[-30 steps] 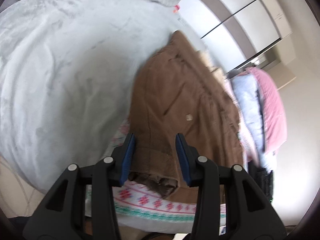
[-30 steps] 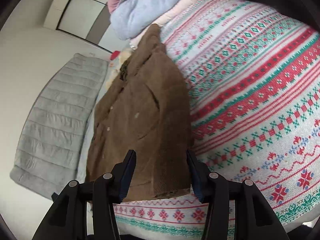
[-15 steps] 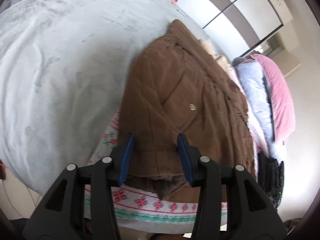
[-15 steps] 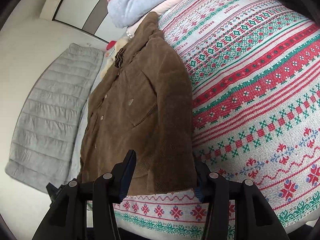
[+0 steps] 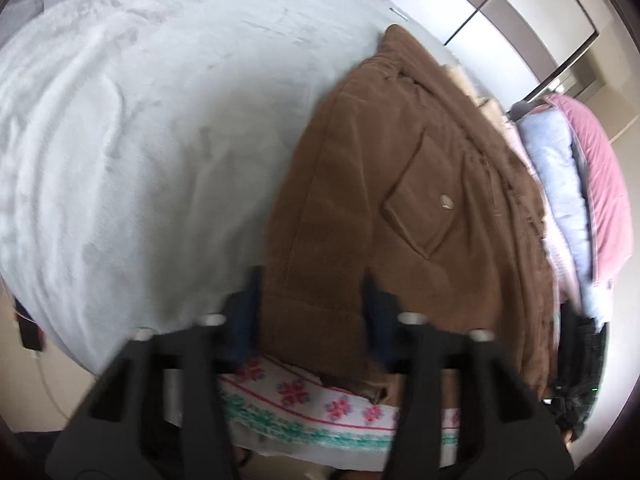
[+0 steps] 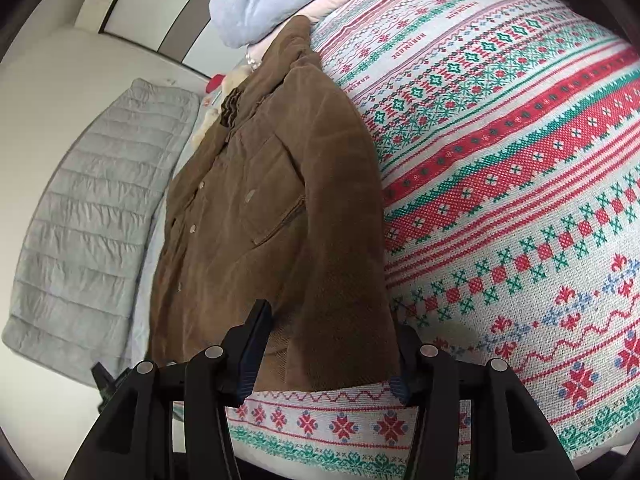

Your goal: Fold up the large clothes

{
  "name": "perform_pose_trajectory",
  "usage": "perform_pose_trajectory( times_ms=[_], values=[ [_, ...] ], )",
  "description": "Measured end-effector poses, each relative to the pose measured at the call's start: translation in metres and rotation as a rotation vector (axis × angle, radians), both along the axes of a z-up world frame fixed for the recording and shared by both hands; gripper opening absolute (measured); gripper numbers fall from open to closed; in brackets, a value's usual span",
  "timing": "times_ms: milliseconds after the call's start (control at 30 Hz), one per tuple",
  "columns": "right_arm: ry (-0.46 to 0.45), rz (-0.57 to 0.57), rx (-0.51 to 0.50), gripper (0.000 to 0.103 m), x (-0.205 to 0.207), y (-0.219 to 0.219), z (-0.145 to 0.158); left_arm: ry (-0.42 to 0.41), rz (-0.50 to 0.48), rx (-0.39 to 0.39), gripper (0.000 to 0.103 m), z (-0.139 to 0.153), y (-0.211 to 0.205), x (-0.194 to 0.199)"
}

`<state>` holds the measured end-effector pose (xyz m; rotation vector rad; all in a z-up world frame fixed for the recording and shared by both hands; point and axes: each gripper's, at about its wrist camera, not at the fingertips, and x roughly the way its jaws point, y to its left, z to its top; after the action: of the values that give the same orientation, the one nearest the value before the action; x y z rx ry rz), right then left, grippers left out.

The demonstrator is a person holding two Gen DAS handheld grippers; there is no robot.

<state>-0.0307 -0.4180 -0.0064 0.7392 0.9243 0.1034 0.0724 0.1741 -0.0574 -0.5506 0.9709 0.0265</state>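
A brown corduroy jacket point(image 5: 400, 184) lies front up across a red-and-green patterned blanket point(image 5: 304, 400), collar at the far end. My left gripper point(image 5: 312, 304) sits at the left part of the near hem. Its jaws are closing, and the thick hem fills the gap between the blue pads. In the right wrist view the jacket point(image 6: 260, 220) rests on the same blanket point(image 6: 520, 200). My right gripper point(image 6: 332, 340) is at the right hem corner, shut on the bunched fabric. The jacket's raised edge hides its right fingertip.
A pale grey bedspread point(image 5: 140, 140) stretches to the left of the jacket, with a quilted grey cover point(image 6: 80, 220) beyond it. Folded pink and light-blue clothes point(image 5: 560, 168) are stacked past the jacket's right side. Wardrobe doors point(image 5: 500, 12) stand behind the bed.
The left gripper has sunk closer to the hem and tipped downward, so the jacket looms larger. In the right view the jacket's edge has come over the right finger.
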Motion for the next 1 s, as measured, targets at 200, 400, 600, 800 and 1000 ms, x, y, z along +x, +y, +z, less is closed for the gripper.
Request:
perform_pose_trajectory(
  times_ms=[200,400,600,800,1000],
  values=[
    [-0.008,0.000,0.018,0.053,0.001,-0.001,0.001,-0.071,0.044,-0.086,0.027,0.009,0.009,-0.007],
    [-0.041,-0.004,0.046,0.053,0.002,-0.001,0.001,-0.119,0.019,-0.198,0.030,0.012,0.008,-0.005],
    [-0.020,-0.014,-0.017,0.047,0.011,0.007,-0.002,-0.073,0.012,-0.171,0.031,0.005,-0.005,0.009],
    [-0.043,-0.031,0.022,0.011,0.010,0.001,0.004,-0.075,0.064,-0.109,0.020,0.012,0.005,0.003],
    [-0.172,-0.042,0.044,0.009,0.008,-0.003,0.050,-0.131,0.117,-0.270,0.016,0.031,0.036,0.015]
  ],
)
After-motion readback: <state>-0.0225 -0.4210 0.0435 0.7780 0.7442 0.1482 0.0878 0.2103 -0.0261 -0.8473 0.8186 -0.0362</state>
